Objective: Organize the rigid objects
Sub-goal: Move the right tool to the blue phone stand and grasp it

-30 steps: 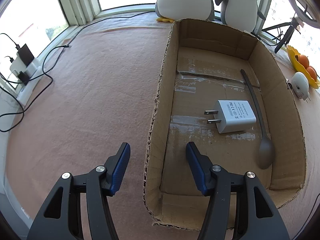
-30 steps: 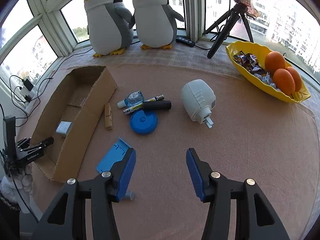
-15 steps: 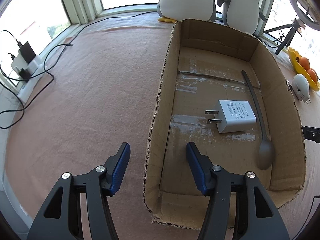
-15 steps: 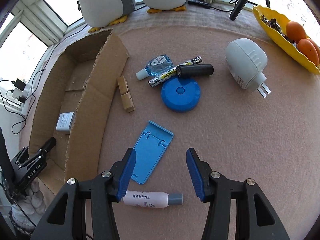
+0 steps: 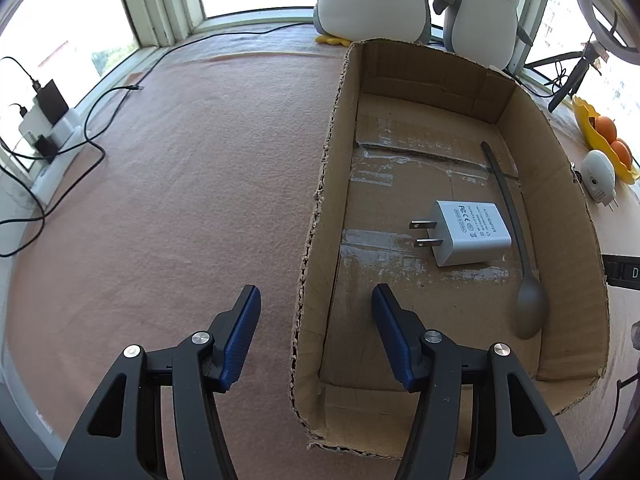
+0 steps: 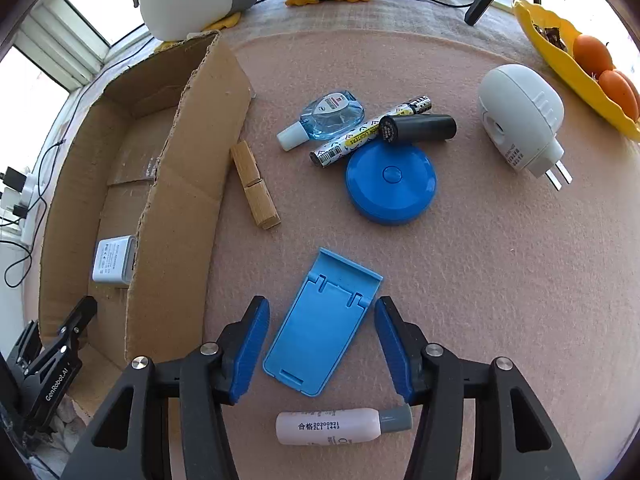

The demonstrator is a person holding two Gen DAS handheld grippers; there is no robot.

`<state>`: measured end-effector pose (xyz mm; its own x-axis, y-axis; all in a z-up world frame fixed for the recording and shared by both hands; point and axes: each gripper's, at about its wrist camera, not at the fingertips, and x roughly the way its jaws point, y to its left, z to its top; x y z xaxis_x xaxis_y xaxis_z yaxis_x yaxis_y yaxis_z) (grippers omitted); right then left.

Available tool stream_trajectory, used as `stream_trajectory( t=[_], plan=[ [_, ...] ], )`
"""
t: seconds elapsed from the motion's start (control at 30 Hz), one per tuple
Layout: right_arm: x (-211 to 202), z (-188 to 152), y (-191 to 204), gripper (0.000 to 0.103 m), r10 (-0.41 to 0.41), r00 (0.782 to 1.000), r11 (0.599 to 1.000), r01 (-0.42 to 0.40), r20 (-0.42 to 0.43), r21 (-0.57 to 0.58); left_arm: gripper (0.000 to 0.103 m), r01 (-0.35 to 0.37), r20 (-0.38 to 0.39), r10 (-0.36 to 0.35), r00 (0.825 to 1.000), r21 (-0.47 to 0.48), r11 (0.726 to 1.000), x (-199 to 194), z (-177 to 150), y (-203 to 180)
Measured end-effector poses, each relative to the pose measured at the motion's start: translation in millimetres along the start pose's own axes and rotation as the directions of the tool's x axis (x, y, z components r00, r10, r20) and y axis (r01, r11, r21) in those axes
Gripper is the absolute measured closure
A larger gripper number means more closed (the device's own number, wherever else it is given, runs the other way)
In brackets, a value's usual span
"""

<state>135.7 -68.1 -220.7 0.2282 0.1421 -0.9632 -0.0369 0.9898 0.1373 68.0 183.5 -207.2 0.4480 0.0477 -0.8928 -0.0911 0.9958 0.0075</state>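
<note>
An open cardboard box (image 5: 320, 208) holds a white plug adapter (image 5: 468, 232) and a grey spoon (image 5: 528, 304). My left gripper (image 5: 316, 332) is open and empty, straddling the box's near-left wall. My right gripper (image 6: 320, 344) is open, its jaws on either side of a flat blue phone stand (image 6: 324, 324) lying on the cloth, not gripping it. A pink tube (image 6: 336, 426) lies below it. The box (image 6: 180, 184) and adapter (image 6: 114, 260) show at left in the right wrist view.
On the pink cloth lie a wooden clothespin (image 6: 254, 184), a blue round case (image 6: 390, 184), a black cylinder (image 6: 418, 128), a patterned lighter (image 6: 368, 132), a clear blue bottle (image 6: 328, 118) and a white plug device (image 6: 520, 120). A yellow fruit tray (image 6: 576, 64) and two plush penguins (image 5: 376, 0) stand behind.
My right gripper has moved down and forward over the blue phone stand, which now sits between its jaws. My left gripper has barely moved.
</note>
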Motion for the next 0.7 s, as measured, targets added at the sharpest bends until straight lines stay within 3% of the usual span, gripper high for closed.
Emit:
stream_trajectory(
  t=[0.27, 0.5, 0.63, 0.7],
  plan=[
    [3.6, -4.1, 11.2, 0.051, -0.077, 0.997, 0.988, 0.078, 0.012, -0.132, 0.044, 0.005, -0.003, -0.005, 1.0, -0.002, 1.0, 0.4, -0.1, 0.4],
    [1.7, -5.6, -10.8, 0.051, -0.078, 0.997, 0.986, 0.079, 0.016, -0.147, 0.044, 0.004, -0.002, -0.004, 1.0, -0.003, 1.0, 0.3, 0.2, 0.5],
    [-1.5, -4.5, -23.3, 0.068, -0.065, 0.998, 0.986, 0.067, 0.022, -0.15, 0.044, 0.003, -0.003, -0.003, 1.0, -0.006, 1.0, 0.2, -0.2, 0.3],
    [-1.9, -4.1, -26.9, 0.069, -0.052, 0.998, 0.987, 0.055, 0.02, -0.15, 0.044, 0.001, -0.003, -0.001, 1.0, -0.007, 1.0, -0.1, -0.5, 0.6]
  ],
)
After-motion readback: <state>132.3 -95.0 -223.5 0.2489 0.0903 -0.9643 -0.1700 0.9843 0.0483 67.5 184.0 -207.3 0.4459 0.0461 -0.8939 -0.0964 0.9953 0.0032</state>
